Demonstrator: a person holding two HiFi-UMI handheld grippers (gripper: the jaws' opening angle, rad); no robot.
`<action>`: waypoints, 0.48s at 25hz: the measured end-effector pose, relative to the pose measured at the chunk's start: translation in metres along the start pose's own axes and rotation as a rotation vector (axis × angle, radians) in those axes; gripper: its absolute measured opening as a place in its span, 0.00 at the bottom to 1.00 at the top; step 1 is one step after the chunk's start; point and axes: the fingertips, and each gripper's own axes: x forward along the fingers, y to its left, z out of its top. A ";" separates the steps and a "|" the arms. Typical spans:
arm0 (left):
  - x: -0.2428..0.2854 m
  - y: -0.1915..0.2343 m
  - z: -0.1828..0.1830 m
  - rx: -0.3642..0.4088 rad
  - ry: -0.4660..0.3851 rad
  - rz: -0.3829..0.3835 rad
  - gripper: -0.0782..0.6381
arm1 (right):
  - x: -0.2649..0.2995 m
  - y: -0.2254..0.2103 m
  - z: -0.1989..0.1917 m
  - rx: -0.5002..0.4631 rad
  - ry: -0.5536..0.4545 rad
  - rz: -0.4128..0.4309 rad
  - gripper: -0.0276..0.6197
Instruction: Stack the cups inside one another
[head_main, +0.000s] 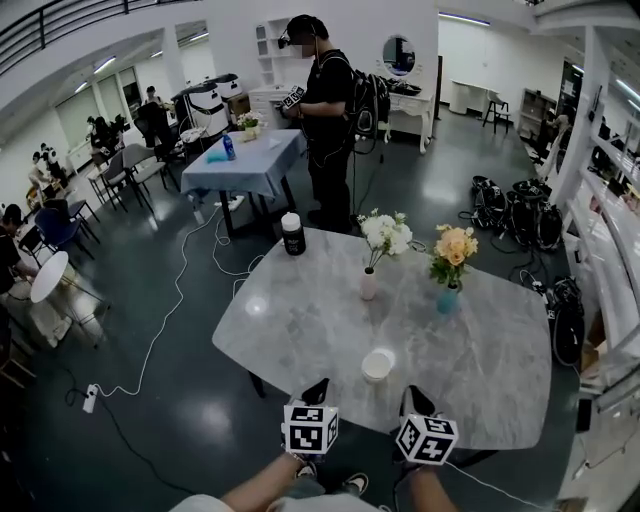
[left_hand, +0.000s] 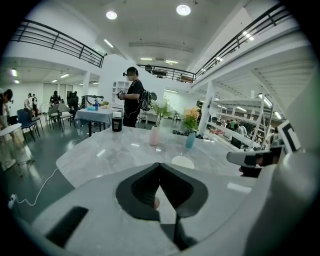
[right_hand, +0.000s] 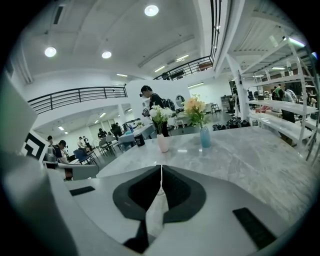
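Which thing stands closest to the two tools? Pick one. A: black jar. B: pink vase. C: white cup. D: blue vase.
C: the cup sits just ahead of the left tool and right tool; everything else stands farther across the table.

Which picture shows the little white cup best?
The head view: the white cup shows whole, from above, on the marble table. The left gripper view shows only its top, peeking over the left gripper. The right gripper view doesn't show it at all.
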 end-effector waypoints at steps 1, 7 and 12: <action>-0.002 0.000 -0.002 -0.002 0.001 -0.005 0.10 | -0.003 0.000 -0.001 0.002 -0.003 -0.007 0.06; -0.005 -0.001 -0.007 -0.003 0.020 -0.061 0.10 | -0.017 0.010 0.000 0.038 -0.039 -0.055 0.06; -0.005 -0.009 0.001 0.021 -0.008 -0.122 0.10 | -0.028 0.016 0.002 0.006 -0.077 -0.097 0.06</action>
